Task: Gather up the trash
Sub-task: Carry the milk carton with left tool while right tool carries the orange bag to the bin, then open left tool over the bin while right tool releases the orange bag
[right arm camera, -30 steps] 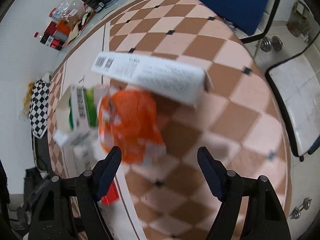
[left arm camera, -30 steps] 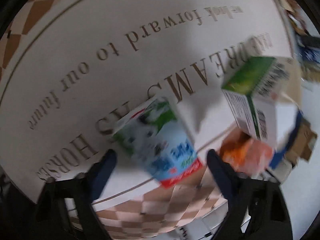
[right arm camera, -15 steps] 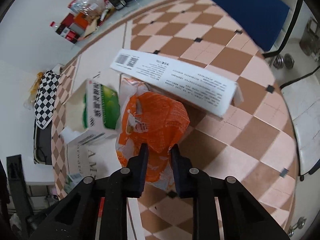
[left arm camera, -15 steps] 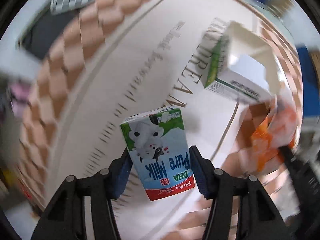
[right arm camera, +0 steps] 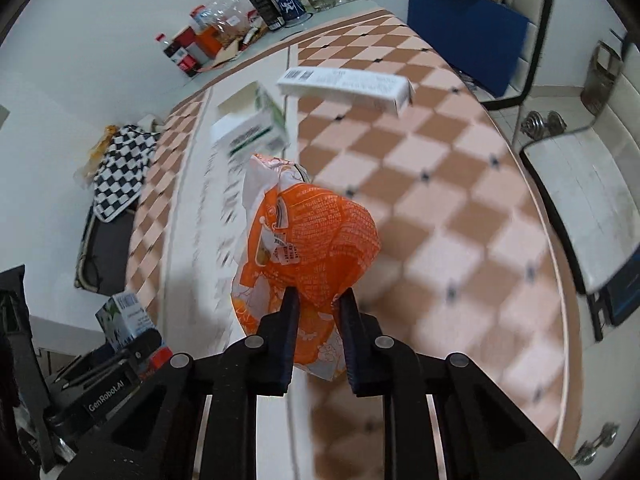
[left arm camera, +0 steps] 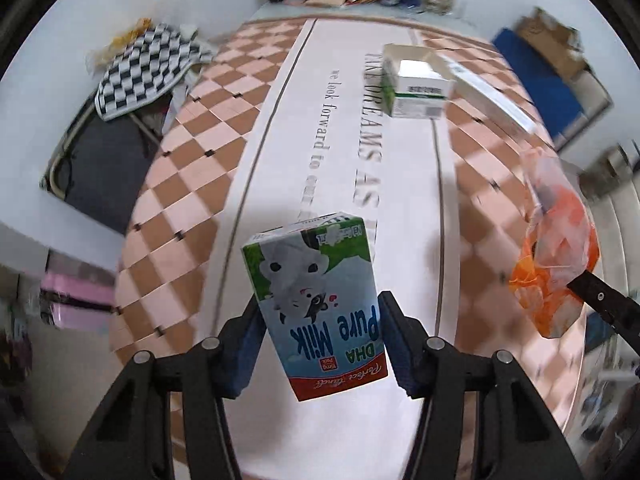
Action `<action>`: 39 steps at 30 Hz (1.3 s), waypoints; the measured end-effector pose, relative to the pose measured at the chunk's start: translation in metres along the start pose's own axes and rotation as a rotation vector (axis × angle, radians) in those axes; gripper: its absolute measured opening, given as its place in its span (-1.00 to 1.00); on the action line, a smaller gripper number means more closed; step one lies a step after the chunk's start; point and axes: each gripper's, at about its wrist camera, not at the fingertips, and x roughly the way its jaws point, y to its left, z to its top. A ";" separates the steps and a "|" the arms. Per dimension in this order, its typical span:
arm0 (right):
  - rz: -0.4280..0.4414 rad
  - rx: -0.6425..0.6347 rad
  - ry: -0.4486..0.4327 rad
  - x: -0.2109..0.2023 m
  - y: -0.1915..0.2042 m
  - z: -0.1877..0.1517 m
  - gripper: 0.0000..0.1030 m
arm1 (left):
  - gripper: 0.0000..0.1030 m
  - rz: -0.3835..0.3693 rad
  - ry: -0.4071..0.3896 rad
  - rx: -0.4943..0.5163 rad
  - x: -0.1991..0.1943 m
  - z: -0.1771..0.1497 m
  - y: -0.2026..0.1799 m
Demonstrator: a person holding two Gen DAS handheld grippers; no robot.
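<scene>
My left gripper (left arm camera: 318,312) is shut on a blue and green "Pure Milk" carton (left arm camera: 316,296) and holds it above the table. My right gripper (right arm camera: 318,300) is shut on a crumpled orange snack bag (right arm camera: 308,248), also lifted. The bag shows at the right of the left wrist view (left arm camera: 556,268), and the milk carton at the lower left of the right wrist view (right arm camera: 124,316). A green and white carton (left arm camera: 412,84) and a long white box (left arm camera: 488,96) lie farther along the table.
The table (left arm camera: 192,184) has a checked cloth with a white lettered runner. Bottles and packets (right arm camera: 240,20) crowd its far end. A black-and-white checked cloth (left arm camera: 140,64) lies on a chair to the left. A blue board (right arm camera: 464,28) and a white chair (right arm camera: 580,188) stand to the right.
Both grippers have lifted their loads and pulled back from the table. A second ago both were open; the left closed on the milk carton, the right on the orange bag.
</scene>
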 end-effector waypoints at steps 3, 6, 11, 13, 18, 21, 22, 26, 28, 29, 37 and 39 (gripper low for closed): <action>0.011 0.014 -0.025 -0.030 0.004 -0.061 -0.60 | 0.01 -0.045 -0.040 0.041 -0.032 -0.046 0.022; 0.017 0.045 -0.037 -0.054 0.017 -0.129 -0.60 | 0.00 -0.089 -0.050 0.067 -0.057 -0.087 0.043; 0.032 0.091 -0.024 -0.085 0.036 -0.237 -0.61 | 0.00 -0.152 -0.024 0.119 -0.082 -0.153 0.074; 0.035 0.107 -0.004 -0.093 0.040 -0.272 -0.61 | 0.00 -0.179 0.003 0.126 -0.087 -0.180 0.082; 0.016 0.122 0.069 -0.098 0.037 -0.358 -0.61 | 0.00 -0.239 0.096 0.115 -0.077 -0.239 0.098; -0.011 0.137 0.129 -0.080 0.021 -0.391 -0.61 | 0.00 -0.262 0.207 0.091 -0.041 -0.275 0.102; -0.018 0.149 0.153 -0.070 0.015 -0.402 -0.61 | 0.00 -0.259 0.234 0.087 -0.029 -0.284 0.102; -0.063 0.181 0.237 -0.017 -0.018 -0.446 -0.61 | 0.00 -0.263 0.356 0.074 0.045 -0.316 0.093; -0.092 0.185 0.267 0.014 -0.036 -0.462 -0.61 | 0.00 -0.275 0.410 0.053 0.088 -0.327 0.086; -0.101 0.194 0.281 0.028 -0.045 -0.468 -0.61 | 0.01 -0.270 0.428 0.050 0.110 -0.332 0.082; -0.148 0.248 0.377 0.163 -0.111 -0.509 -0.61 | 0.05 -0.277 0.538 0.034 0.253 -0.353 0.056; -0.156 0.246 0.410 0.199 -0.122 -0.520 -0.61 | 0.09 -0.273 0.543 0.032 0.273 -0.355 0.055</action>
